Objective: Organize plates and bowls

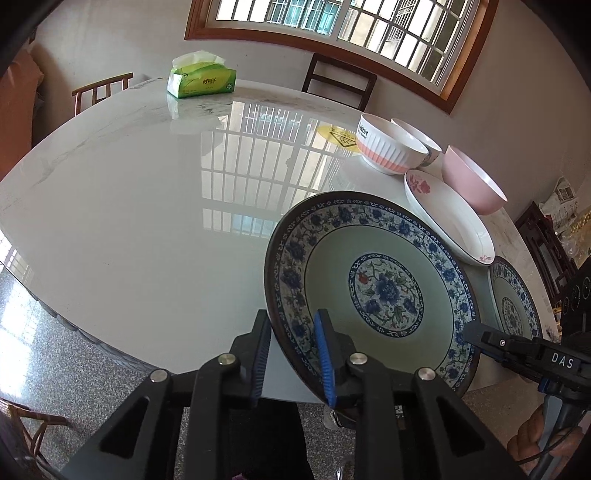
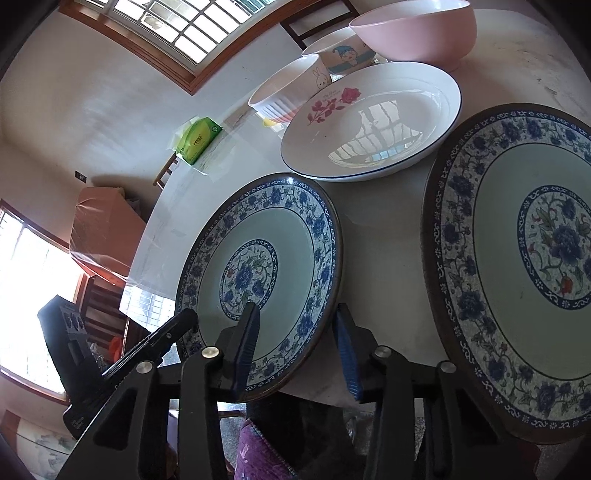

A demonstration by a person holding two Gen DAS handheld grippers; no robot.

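Jaws of the left gripper (image 1: 291, 354) straddle the near-left rim of the blue-and-white plate (image 1: 373, 291). One finger stands outside the rim and the blue-padded finger lies over the patterned border. The gap is narrow, but pad contact on both sides cannot be confirmed, so whether it is clamped or released cannot be told.

The right gripper (image 2: 297, 350) straddles the opposite rim of the same plate (image 2: 266, 266). Its jaws are spread. One finger lies over the plate's border, and the other stands outside the rim with a visible gap.

The plate sits at the near edge of the table (image 1: 147, 221), with its near side overhanging that edge.

Positions relative to the plate:
- The second blue-and-white plate (image 2: 517, 258) lies just beside it on the right, apart from it.
- The white rose plate (image 2: 369, 122) lies just beyond it, to the right.
- The pink bowl (image 2: 417, 33) stands beyond the rose plate.
- The ribbed bowl (image 1: 388, 147) and the cartoon bowl (image 2: 343, 55) stand side by side, beyond the plate.
- The yellow sticker (image 1: 336, 138) lies beyond the plate, beside the ribbed bowl.
- The green tissue pack (image 1: 201, 79) stands well apart, at the far left of the table.
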